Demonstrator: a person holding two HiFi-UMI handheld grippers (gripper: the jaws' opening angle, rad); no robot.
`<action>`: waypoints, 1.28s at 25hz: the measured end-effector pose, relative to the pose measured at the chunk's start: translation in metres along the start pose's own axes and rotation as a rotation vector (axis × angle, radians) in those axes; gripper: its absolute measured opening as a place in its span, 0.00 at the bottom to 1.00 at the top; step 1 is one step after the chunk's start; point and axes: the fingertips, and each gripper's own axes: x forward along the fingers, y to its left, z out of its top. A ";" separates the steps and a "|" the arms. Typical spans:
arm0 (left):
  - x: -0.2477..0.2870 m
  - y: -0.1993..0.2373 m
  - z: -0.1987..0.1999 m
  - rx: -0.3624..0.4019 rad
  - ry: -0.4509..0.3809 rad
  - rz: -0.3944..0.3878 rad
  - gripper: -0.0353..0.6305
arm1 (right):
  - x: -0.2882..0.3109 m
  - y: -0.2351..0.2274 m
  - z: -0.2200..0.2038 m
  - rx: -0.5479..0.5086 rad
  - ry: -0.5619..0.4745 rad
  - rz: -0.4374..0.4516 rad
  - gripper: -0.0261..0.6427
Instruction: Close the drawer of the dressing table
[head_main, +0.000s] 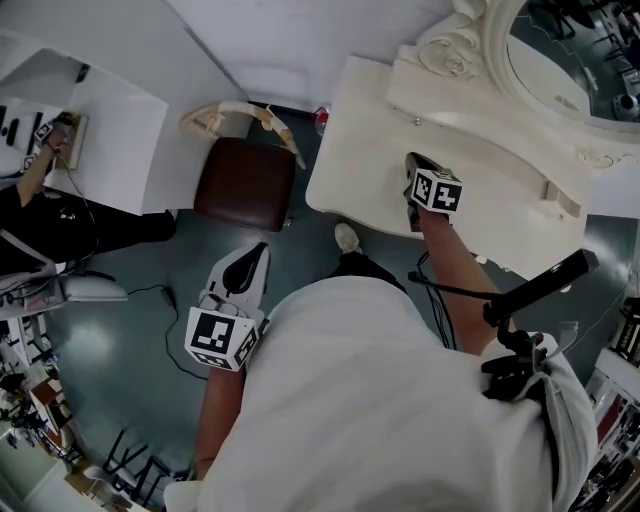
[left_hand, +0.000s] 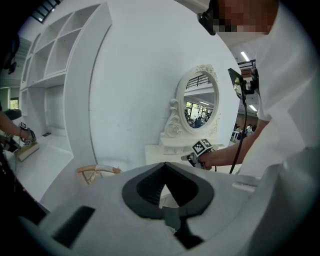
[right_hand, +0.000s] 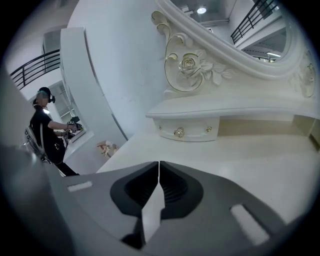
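The cream dressing table with its oval mirror stands at the upper right. A small drawer with gold knobs sits under the raised shelf below the mirror; its front looks about level with the shelf edge. My right gripper hovers over the table top, pointing toward that drawer and apart from it. Its jaws are shut with nothing between them. My left gripper hangs over the floor beside the stool, away from the table. Its tips meet, holding nothing.
A dark red stool with a cream curved back stands left of the table. A person in black works at a white counter on the far left. A cable lies on the grey floor.
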 end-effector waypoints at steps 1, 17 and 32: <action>-0.005 -0.001 -0.002 0.002 -0.003 -0.005 0.06 | -0.005 0.003 -0.004 -0.004 0.002 -0.003 0.05; -0.090 -0.016 -0.051 0.014 -0.049 -0.079 0.06 | -0.098 0.092 -0.074 -0.120 0.017 0.030 0.04; -0.163 -0.039 -0.108 0.021 -0.055 -0.132 0.06 | -0.186 0.190 -0.131 -0.246 -0.004 0.130 0.04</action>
